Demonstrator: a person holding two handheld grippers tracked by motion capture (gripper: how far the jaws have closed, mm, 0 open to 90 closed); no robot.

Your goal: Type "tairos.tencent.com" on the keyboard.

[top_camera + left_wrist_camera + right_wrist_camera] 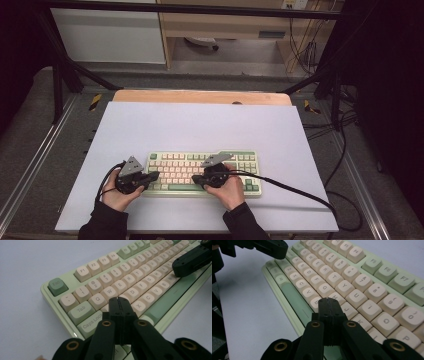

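Pale lavender sheeting covers the counter [200,125], near whose front edge a green-and-cream keyboard [202,172] is laid. Both grippers are held with jaws pressed together, empty: the left gripper [119,300] is poised over the A and S keys, the right gripper [327,300] over the H–N area. Typing appears underway; how much is done cannot be told.

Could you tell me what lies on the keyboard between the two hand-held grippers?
Nothing but keys: in the high view, rows of cream keys on the keyboard span the gap between the left hand-held gripper and the right hand-held gripper, and nothing rests on them.
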